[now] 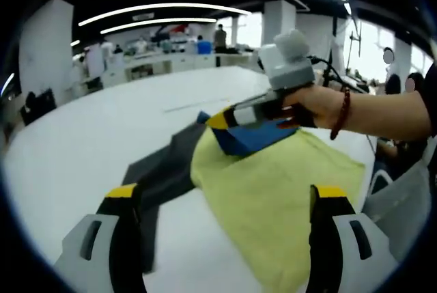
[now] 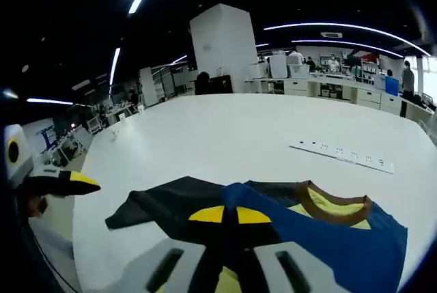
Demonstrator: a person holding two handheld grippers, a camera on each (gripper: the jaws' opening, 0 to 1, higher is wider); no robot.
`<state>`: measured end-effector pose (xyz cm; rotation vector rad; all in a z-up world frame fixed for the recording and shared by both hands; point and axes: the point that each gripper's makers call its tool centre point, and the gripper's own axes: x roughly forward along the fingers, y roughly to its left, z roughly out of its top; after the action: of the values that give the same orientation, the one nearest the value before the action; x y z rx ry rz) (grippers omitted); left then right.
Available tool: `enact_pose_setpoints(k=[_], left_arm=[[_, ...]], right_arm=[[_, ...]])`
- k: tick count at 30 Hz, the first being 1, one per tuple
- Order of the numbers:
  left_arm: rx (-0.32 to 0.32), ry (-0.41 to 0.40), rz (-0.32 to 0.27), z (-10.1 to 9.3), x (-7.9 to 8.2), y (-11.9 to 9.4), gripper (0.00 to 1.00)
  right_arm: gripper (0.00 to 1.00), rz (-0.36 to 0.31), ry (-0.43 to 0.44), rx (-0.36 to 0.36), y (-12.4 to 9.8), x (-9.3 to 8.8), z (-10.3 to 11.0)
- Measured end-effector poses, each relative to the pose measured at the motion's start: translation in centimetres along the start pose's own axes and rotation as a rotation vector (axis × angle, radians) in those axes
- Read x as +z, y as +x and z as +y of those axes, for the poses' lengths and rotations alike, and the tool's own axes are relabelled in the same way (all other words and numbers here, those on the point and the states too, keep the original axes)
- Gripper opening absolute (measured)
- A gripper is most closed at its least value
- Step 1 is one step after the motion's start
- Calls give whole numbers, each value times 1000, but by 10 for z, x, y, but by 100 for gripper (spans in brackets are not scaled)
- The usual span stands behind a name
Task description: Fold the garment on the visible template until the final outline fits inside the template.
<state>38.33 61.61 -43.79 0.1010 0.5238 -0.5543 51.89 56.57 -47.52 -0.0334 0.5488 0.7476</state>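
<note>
Presently: Garment Gripped at a Blue Fold, Left Tongs Standing Off

The garment (image 1: 273,190) lies on the white table (image 1: 102,129), yellow panel ahead of and between the left gripper (image 1: 225,197) jaws, dark sleeve toward its left jaw. Those jaws are spread wide, holding nothing. The right gripper (image 2: 229,216), seen in the left gripper view with a hand (image 1: 321,105) on it, has its yellow-tipped jaws pressed together on blue cloth near the brown collar (image 2: 334,207). A white power strip (image 2: 341,155) lies well beyond.

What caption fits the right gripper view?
Right gripper shut on the shirt, lifting its blue fabric above the white table.
</note>
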Motion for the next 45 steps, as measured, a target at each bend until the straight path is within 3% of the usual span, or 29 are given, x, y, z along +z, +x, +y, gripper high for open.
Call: enact_pose_setpoints(k=[5, 13, 20, 25, 29, 36, 45], left_arm=[[3, -9, -1, 3, -2, 0, 99], [13, -13, -1, 6, -3, -3, 99], [18, -10, -2, 7, -1, -5, 99], [24, -6, -12, 7, 3, -6, 99], [22, 0, -10, 3, 6, -7, 99], [29, 14, -19, 1, 12, -8, 99], [30, 15, -24, -1, 13, -8, 99]], right_arm=[[0, 56, -13, 2, 11, -21, 3], [5, 102, 48, 11, 25, -38, 7], [25, 83, 50, 35, 21, -29, 16], [56, 48, 19, 14, 11, -16, 7], [67, 29, -1, 21, 1, -6, 5], [78, -7, -53, -45, -28, 4, -24], [78, 41, -122, -111, -61, -13, -67]])
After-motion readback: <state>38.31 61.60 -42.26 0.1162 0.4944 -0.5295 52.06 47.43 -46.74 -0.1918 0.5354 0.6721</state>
